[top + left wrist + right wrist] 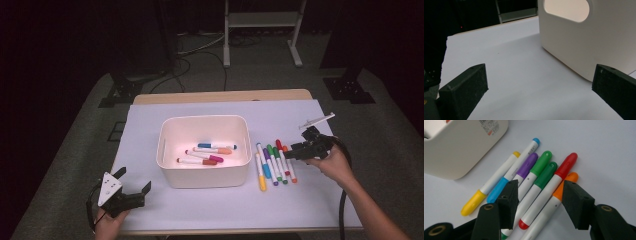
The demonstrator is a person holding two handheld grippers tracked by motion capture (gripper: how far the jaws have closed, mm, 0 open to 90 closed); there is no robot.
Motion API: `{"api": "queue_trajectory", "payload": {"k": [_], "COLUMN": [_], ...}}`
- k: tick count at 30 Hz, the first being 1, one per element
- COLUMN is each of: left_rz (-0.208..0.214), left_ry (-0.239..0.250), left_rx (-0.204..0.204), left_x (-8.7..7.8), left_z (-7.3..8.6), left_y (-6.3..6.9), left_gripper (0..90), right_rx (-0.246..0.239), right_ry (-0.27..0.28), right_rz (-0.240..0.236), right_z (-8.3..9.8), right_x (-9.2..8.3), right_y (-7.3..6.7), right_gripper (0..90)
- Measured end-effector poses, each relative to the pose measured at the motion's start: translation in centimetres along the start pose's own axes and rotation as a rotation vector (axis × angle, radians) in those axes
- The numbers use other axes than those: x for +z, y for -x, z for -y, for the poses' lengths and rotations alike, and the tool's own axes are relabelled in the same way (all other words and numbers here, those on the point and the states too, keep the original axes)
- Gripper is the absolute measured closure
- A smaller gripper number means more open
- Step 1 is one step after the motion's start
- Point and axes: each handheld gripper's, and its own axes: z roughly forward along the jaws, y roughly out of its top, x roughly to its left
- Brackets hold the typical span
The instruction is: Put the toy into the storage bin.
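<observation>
A white bin (172,172) stands mid-table with several markers (210,152) lying inside. To its right, a row of markers (272,162) lies on the sheet. In the right gripper view they run yellow (491,183), blue (520,165), purple (526,166), two green (544,178), red (560,173) and orange (569,178). My right gripper (291,150) (541,184) hovers open just over the row's far end, jaws straddling the dark green and red markers without touching them. My left gripper (133,180) (540,72) rests open near the front left edge, nothing between its jaws. The bin's handle side (586,37) is close ahead on its right.
A pale sheet (150,125) covers the table, with a wooden edge (220,96) at the back. Bare sheet lies left of and in front of the bin. Beyond the table are floor cables (200,55), white stand legs (260,30) and dark stand bases (350,87).
</observation>
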Motion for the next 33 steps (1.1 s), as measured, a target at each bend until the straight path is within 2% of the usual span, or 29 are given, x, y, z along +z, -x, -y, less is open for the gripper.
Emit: {"api": "queue_trajectory", "payload": {"k": [3,10,25,33], "left_rz": [0.0,0.001,0.001,0.002], "left_ry": [0.002,0.004,0.005,0.005], "left_rx": [0.001,0.0,0.001,0.001], "left_x": [0.0,0.0,0.0,-0.1], "left_z": [0.0,0.0,0.0,0.0], "left_y": [0.0,0.0,0.0,0.0], "left_gripper": [0.0,0.0,0.0,0.0], "right_rx": [0.002,-0.006,-0.014,-0.021], "right_ry": [-0.014,-0.053,-0.106,-0.131], "right_rz": [0.007,0.06,0.138,0.22], "right_z": [0.4,1.0,1.9,2.4], "right_x": [0.7,2.1,3.4,3.4], "right_y": [0.0,0.2,0.6,0.8], "right_gripper": [46.2,49.5,55.3,62.1]}}
